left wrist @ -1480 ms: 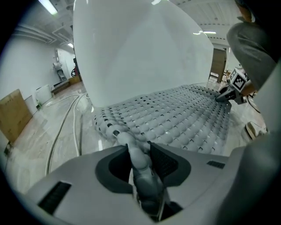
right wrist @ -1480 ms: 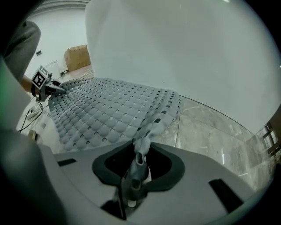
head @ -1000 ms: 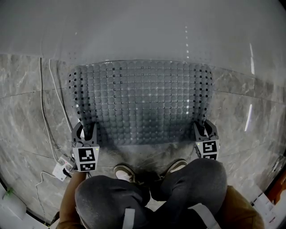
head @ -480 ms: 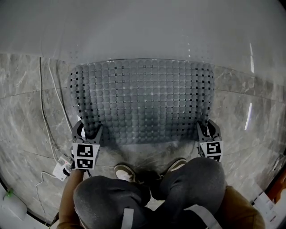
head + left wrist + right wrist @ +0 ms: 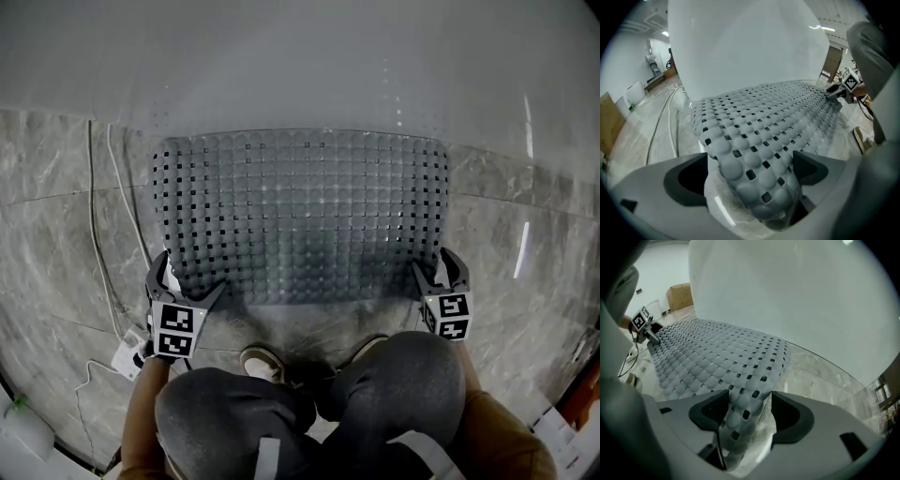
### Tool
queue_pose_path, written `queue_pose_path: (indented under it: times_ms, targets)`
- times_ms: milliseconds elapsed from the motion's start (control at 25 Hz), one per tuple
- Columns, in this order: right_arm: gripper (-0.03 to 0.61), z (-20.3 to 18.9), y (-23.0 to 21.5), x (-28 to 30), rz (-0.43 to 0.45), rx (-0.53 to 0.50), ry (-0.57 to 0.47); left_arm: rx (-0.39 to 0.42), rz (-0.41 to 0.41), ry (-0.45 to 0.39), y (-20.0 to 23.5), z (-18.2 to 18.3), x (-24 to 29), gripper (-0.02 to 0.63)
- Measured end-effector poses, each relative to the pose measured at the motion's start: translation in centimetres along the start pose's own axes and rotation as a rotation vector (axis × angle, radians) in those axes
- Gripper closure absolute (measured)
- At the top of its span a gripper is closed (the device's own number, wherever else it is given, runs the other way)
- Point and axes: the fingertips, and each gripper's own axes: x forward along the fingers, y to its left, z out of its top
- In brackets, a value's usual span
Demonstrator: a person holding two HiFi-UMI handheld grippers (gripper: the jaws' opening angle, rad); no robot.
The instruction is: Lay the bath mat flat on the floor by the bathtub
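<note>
Both gape wide: left claw (image 5: pixel 750 161) and right claw (image 5: pixel 750 397), mat (image 5: pixel 300 216) corners loose inside, apparently letting it lie flat ahead by tub (image 5: pixel 300 56)

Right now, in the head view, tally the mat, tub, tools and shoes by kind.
Bath mat: 1
Bathtub: 1
Tools: 2, left tool and right tool
Shoes: 2
Total: 6
</note>
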Motion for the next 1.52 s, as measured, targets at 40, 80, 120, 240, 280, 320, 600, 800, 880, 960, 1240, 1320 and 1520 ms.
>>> queue_pose_path:
  times_ms: [40,80,120,240,280,320,600,800,880,960,1240,1320,1520]
  targets:
    - [0.302,0.1,0.1,-0.2,0.002,-0.008,0.014,0.013,-0.004,0.001,0.2,-0.1,-0.2,0.061]
    - [0.302,0.3,0.3,-0.4,0.002,-0.015,0.023,0.017,-0.005,0.001,0.4,-0.2,-0.3,0.061]
    - [0.302,0.5,0.3,-0.6,0.0,-0.02,0.025,0.013,0.0,-0.003,0.8,-0.2,-0.5,0.061]
    - [0.299,0.7,0.1,-1.0,-0.014,-0.022,0.009,-0.015,0.036,-0.051,1.8,0.4,-1.4,0.061]
    - [0.299,0.9,-0.1,-1.3,-0.02,-0.018,0.003,-0.028,0.053,-0.08,2.2,0.9,-1.8,0.063]
    - [0.299,1.1,-0.3,-1.5,-0.024,-0.013,-0.005,-0.045,0.071,-0.109,2.7,1.4,-2.2,0.071]
    - [0.509,6.3,-2.0,-4.0,-0.082,0.056,-0.199,-0.172,0.214,-0.216,6.4,4.4,-5.2,0.394]
    - [0.574,11.0,-0.6,-1.8,0.012,0.142,-0.267,-0.136,0.259,-0.207,6.3,5.8,-5.6,0.611]
    - [0.574,13.7,0.6,-0.8,0.064,0.177,-0.281,-0.127,0.259,-0.205,5.4,6.8,-5.5,0.611]
    - [0.575,16.0,1.2,-0.6,0.085,0.203,-0.278,-0.168,0.255,-0.223,4.5,8.0,-5.9,0.611]
    - [0.575,20.7,0.9,-5.8,0.081,0.245,-0.277,-0.256,0.221,-0.293,2.4,12.7,-10.1,0.611]
    - [0.575,21.0,0.3,-8.2,0.07,0.276,-0.267,-0.264,0.211,-0.295,1.9,13.5,-12.0,0.611]
    - [0.575,21.7,0.0,-14.1,0.05,0.264,-0.232,-0.246,0.196,-0.282,0.2,15.0,-17.0,0.611]
